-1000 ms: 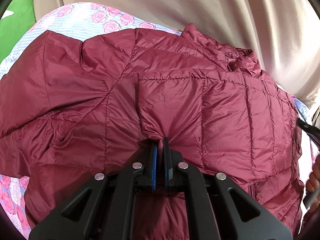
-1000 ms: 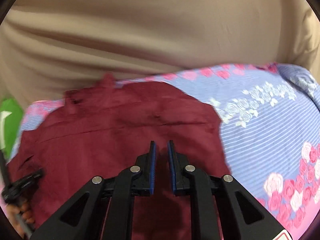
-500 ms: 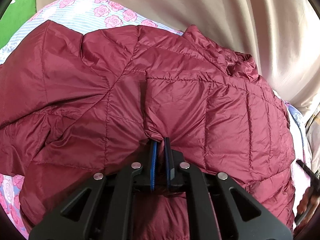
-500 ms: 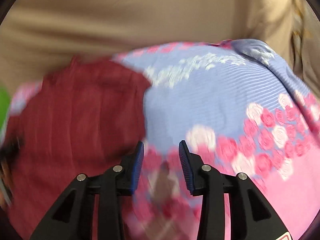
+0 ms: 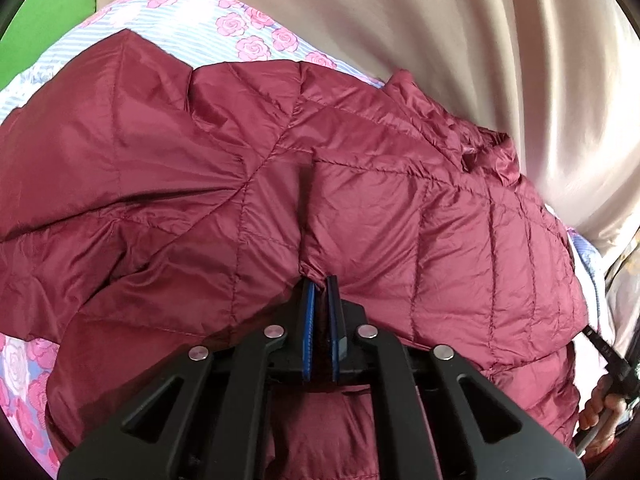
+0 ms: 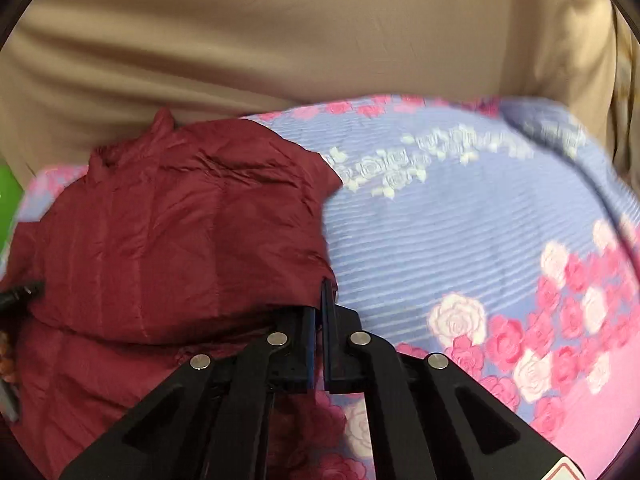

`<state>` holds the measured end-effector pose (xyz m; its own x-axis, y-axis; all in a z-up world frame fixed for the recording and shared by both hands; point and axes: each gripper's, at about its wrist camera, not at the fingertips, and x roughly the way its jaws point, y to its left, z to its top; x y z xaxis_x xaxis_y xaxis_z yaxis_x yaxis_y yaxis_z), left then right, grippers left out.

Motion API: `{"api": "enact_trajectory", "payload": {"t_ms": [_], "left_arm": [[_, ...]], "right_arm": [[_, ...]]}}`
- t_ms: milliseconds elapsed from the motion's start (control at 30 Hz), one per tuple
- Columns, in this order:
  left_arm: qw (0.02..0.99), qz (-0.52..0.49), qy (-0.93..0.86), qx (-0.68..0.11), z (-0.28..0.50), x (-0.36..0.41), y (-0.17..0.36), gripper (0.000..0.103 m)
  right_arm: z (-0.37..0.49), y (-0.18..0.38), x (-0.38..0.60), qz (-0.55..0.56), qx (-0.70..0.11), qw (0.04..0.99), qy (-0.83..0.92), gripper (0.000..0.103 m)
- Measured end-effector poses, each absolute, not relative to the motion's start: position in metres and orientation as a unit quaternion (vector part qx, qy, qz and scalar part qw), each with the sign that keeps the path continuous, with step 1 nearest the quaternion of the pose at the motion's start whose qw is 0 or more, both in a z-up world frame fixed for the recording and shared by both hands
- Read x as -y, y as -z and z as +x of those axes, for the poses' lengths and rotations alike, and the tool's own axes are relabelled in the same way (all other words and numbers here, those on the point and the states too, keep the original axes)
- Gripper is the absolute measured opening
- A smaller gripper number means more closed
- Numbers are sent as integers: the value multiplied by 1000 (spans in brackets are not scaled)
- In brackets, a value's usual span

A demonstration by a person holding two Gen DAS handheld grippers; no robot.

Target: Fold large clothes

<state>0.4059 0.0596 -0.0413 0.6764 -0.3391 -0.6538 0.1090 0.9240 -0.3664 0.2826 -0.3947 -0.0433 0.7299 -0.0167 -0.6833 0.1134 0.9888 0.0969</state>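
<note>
Between the blue-padded tips of the left gripper (image 5: 319,282), a small pinch of the dark red quilted puffer jacket (image 5: 380,216) is clamped, the jaws nearly together on a seam edge. Ahead of that claw the jacket spreads wide over the floral blue-and-pink bedsheet (image 5: 240,36), its collar bunched at the far right against the beige draped fabric (image 5: 420,32). A green patch (image 5: 44,20) sits at the far upper left, too cropped to identify. Low at the right edge, fingers (image 5: 600,416) of a hand wrapped round a black tool are partly cut off.

From the right wrist view, the right gripper (image 6: 320,292) has its jaws drawn together on the jacket's near right edge; the left finger is hidden under a fold of red cloth, so only the right fingertip shows clearly. The jacket lies to the left of and ahead of this claw, the bare sheet to its right. This view is slightly blurred. A black tip (image 6: 20,294) pokes in at the left edge, its body out of frame.
</note>
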Motion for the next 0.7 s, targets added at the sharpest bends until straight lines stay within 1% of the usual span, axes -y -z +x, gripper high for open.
{"api": "enact_trajectory", "payload": {"t_ms": [67,167,200,233,267,300,400,433,533,567,633,700], "left_arm": [[904,-141,122,-384,406,-56,41,5],[904,-141,120,-385,406,-53,41,5],[903,-145,121,-385,406,-54,41,5],[903,-148,122,-385,406,-54,41,5],[902,-150,123,-385,407,-55,41,5],[902,-151,124,-385,405,-59,41,5],[902,-146,121,-388,408,-58,41,5],[902,-145,121,-388,407,-57,41,5],[902,-146,121,-388,407,-56,41,5],[902,-146,120,-388,407,-56,41,5],[902,-145,121,-388,407,-56,41,5],[901,-147,122,-388,406,-57,42,5]], "right_arm": [[291,62,391,37,-399,915,43,0],[290,52,390,43,-393,917,51,0],[288,49,391,48,-393,917,52,3],[285,47,392,49,-393,917,54,11],[280,43,394,49,-391,917,63,23],[273,39,397,52,-388,917,73,27],[249,16,395,80,-354,928,82,27],[246,8,388,77,-343,933,82,25],[250,-1,371,68,-326,941,52,24],[256,1,363,59,-327,942,42,22],[271,12,356,48,-341,938,44,19],[291,36,356,28,-380,922,70,17]]}}
